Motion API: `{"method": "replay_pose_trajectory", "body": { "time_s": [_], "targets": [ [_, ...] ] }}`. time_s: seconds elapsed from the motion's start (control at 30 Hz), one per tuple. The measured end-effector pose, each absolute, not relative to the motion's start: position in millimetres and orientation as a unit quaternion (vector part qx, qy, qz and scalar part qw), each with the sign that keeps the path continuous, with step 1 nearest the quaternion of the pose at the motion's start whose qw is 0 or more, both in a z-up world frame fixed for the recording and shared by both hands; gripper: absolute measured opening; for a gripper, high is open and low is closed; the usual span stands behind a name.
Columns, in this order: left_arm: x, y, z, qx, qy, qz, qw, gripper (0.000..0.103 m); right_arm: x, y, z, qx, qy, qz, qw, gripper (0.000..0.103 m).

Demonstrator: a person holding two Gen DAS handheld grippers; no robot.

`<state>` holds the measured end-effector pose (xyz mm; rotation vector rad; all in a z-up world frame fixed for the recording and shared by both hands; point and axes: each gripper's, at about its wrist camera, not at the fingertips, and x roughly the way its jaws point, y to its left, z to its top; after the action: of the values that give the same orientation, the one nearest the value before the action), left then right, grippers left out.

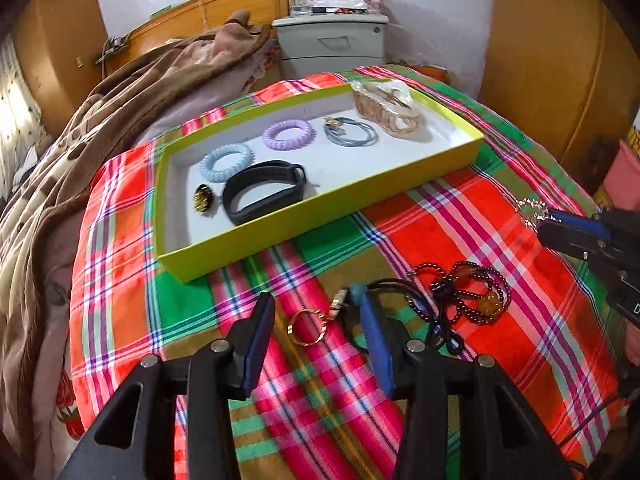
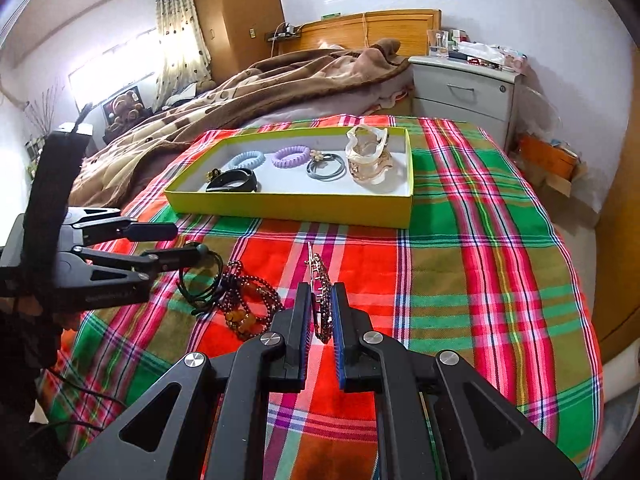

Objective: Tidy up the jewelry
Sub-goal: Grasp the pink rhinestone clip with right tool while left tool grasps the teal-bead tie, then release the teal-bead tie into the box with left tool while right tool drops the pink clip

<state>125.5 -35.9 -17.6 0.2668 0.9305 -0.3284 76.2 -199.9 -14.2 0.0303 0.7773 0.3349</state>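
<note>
Left gripper (image 1: 316, 322): jaws spread wide, nothing pinched; gold ring (image 1: 306, 327) lies on the cloth between the blue pads, touching neither.

Right gripper (image 2: 322, 312): jaws pressed together on a jewelled hair clip (image 2: 320, 280), held on edge above the cloth (its far end pokes out past the fingertips).

Loose items on the plaid bedspread (image 1: 460, 220):
- black cord (image 1: 404, 292) with a teal bead, just beside the left gripper's right finger;
- dark beaded bracelets (image 1: 472, 292), tangled, with amber-coloured stones, touching the cord.

Yellow tray (image 1: 320, 216), white inside, farther back on the bedspread, holding:
- black wristband (image 1: 260, 192) and small gold clip (image 1: 204, 196) at the near left end;
- blue coil hair tie (image 1: 227, 159);
- purple coil hair tie (image 1: 289, 131);
- grey hair ties (image 1: 352, 132) with a gold charm;
- two clear claw clips (image 1: 388, 108) at the far right end, one on the other.

Beyond: brown blanket (image 1: 132, 92), wooden headboard (image 1: 224, 4), grey nightstand (image 1: 332, 44) (top cluttered).
</note>
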Motion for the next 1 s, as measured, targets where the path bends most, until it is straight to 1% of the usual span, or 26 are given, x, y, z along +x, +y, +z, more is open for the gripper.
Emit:
{"method": "replay_pose_trajectory", "body": {
  "time_s": [0.1,0.27,0.37,0.43,0.53,1.0],
  "targets": [
    [124,-45,-20,0.146,0.443,-0.160,0.870,0.046,76,-199,-14,0.015,0.376,0.165,0.912,0.010],
    [128,-52,-25,0.142,0.453,-0.168,0.864,0.046,77,-199,-14,0.017,0.375,0.166,0.912,0.010],
    [128,-52,-25,0.136,0.456,-0.171,0.863,0.037,77,-199,-14,0.017,0.375,0.165,0.912,0.010],
    [129,-52,-24,0.130,0.455,-0.170,0.864,0.026,77,-199,-14,0.017,0.375,0.164,0.912,0.010],
    [129,-50,-24,0.125,0.455,-0.165,0.866,0.019,77,-198,-14,0.016,0.375,0.163,0.913,0.010],
    [119,-34,-4,0.079,0.436,-0.166,0.881,0.018,72,-188,-5,0.003,0.366,0.158,0.917,0.010]
  ]
}}
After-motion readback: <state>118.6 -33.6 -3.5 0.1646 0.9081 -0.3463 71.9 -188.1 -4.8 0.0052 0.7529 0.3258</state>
